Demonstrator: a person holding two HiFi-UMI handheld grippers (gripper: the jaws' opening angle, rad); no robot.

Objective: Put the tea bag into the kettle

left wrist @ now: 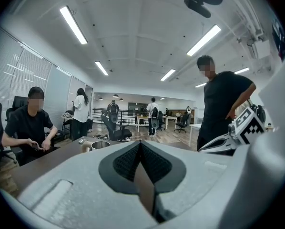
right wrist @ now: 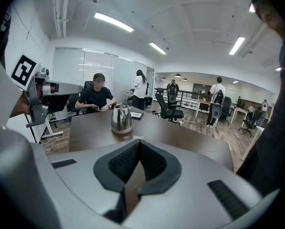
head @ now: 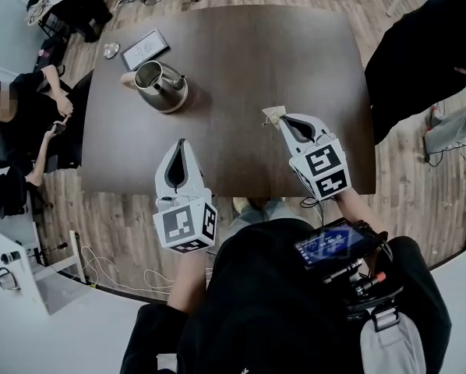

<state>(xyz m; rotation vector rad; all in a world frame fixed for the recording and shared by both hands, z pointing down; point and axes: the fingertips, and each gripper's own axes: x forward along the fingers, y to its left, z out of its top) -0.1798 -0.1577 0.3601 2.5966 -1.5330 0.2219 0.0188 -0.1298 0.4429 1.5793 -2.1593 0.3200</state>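
A steel kettle point(head: 161, 85) point(right wrist: 121, 119) stands on the far left part of the dark table point(head: 241, 61), its top open toward me; its rim point(left wrist: 100, 145) shows low in the left gripper view. The pale tea bag point(head: 273, 114) sits at the tip of my right gripper point(head: 282, 121) point(right wrist: 138, 144), whose jaws are shut on it; only a white sliver point(right wrist: 136, 138) peeks past the tip. The kettle lies well to the left and farther away. My left gripper point(head: 181, 143) point(left wrist: 140, 144) hovers at the table's near edge, shut and holding nothing.
A flat tablet or notebook point(head: 145, 47) and a small object point(head: 111, 50) lie behind the kettle. A person point(head: 19, 111) sits at the table's left side. Another person point(head: 420, 45) stands at the right edge. Office chairs and desks fill the room behind.
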